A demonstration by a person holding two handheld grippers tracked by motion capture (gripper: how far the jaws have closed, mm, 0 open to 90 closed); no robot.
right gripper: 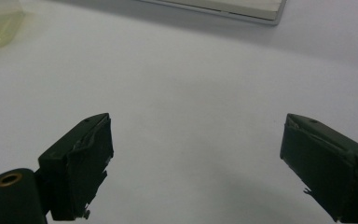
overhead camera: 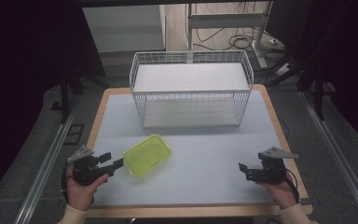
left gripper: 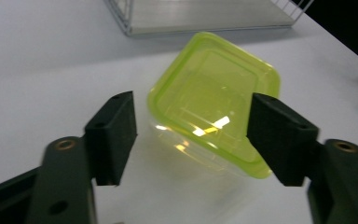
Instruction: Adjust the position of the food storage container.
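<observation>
The surface (overhead camera: 205,158) is a pale board with a wooden edge. At its far middle stands a white wire basket (overhead camera: 191,88), open at the top, with nothing visible inside.

Nearer, left of centre, lies the box (overhead camera: 147,155): a shallow clear container under a yellow-green lid, resting flat on the surface, well apart from the basket. In the left gripper view the box (left gripper: 214,100) lies cornerwise, one corner pointing toward the camera.

The left gripper (overhead camera: 113,161) sits at the near left, just beside the box's near-left end. Its fingers (left gripper: 116,126) stand apart, one on each side of the near corner. The right-hand finger looks close against the lid's edge, the left one is clear of it; the pads do not press on the box, so it is not yet gripped.

The right gripper (overhead camera: 242,170) hovers at the near right, well away from the box, with its fingers (right gripper: 84,163) wide apart over bare surface and nothing between them.

The step in hand looks like the left gripper's approach to take the box. The next move would call for pushing the fingers a little farther along the box's sides, so that they straddle more than the corner, then closing them squarely. A pinch on the corner alone could let the smooth lid slip or spin. The basket seems the likely place for the box.
</observation>
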